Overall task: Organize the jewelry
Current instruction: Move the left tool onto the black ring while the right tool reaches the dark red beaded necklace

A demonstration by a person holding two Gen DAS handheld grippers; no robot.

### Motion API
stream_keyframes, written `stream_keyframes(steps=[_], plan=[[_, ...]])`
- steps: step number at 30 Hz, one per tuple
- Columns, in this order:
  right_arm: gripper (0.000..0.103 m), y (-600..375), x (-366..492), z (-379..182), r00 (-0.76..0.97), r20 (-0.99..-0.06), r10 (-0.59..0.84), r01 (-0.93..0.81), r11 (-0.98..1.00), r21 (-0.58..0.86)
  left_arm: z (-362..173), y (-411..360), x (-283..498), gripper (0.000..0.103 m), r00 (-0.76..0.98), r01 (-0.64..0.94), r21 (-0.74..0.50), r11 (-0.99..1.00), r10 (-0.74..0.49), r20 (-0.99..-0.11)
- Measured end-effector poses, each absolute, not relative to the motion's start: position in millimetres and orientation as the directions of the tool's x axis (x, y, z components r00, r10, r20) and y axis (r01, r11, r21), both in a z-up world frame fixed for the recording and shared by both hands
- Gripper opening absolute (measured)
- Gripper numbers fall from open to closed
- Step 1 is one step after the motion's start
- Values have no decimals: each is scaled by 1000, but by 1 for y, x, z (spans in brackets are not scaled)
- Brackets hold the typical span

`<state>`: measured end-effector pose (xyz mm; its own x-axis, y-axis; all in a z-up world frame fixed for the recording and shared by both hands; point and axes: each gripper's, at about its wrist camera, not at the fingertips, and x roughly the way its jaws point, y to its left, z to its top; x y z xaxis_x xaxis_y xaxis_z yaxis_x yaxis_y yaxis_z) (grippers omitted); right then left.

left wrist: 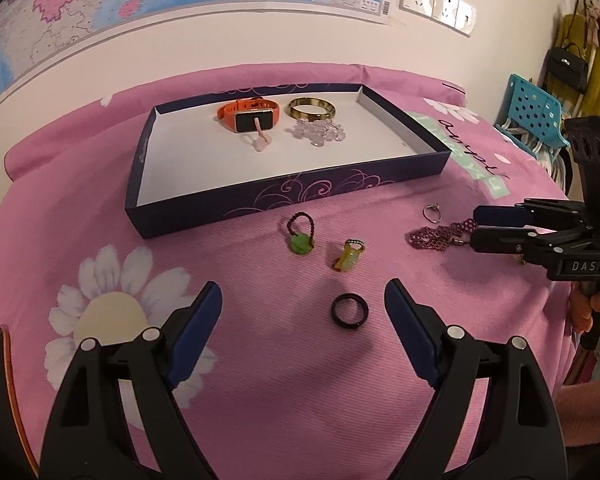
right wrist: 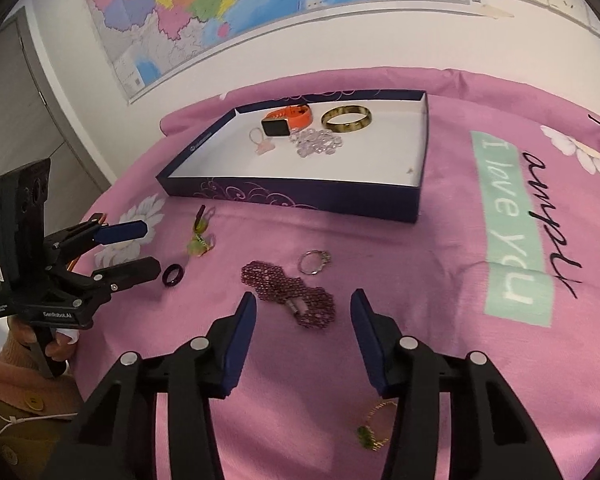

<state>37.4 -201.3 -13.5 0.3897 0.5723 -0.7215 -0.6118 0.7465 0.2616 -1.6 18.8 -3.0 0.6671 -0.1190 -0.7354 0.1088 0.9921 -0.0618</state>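
Observation:
A dark blue box lid on the pink bedspread holds an orange smartwatch, a gold bangle, a clear bead bracelet and a pink charm. On the cloth lie a black ring, two green pendants, a silver ring and a purple bead bracelet. My left gripper is open around the black ring. My right gripper is open at the purple bracelet.
A gold chain with a green stone lies under my right gripper. A map and wall sockets are behind the bed. A blue basket and hanging bags stand to the right.

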Motion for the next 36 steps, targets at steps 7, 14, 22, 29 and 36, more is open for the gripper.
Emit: stream_keyframes(steps=[7, 14, 22, 29, 36], plan=[[41, -196, 38, -19, 384, -734, 559, -612, 750, 251, -5, 10, -3, 77, 657, 154, -57, 986, -145, -740], [35, -190, 38, -19, 395, -744, 538, -622, 753, 214, -9, 4, -1, 65, 639, 179, -68, 981, -169, -750], [18, -188, 38, -20, 419, -755, 504, -620, 767, 167, -16, -6, -3, 50, 614, 213, -50, 976, -174, -770], [10, -188, 36, -18, 404, -744, 533, -631, 751, 195, -15, -7, -8, 30, 619, 204, -15, 979, -141, -773], [9, -186, 33, -8, 390, -716, 579, -642, 728, 239, -15, -6, -10, 21, 617, 206, -34, 978, -157, -771]])
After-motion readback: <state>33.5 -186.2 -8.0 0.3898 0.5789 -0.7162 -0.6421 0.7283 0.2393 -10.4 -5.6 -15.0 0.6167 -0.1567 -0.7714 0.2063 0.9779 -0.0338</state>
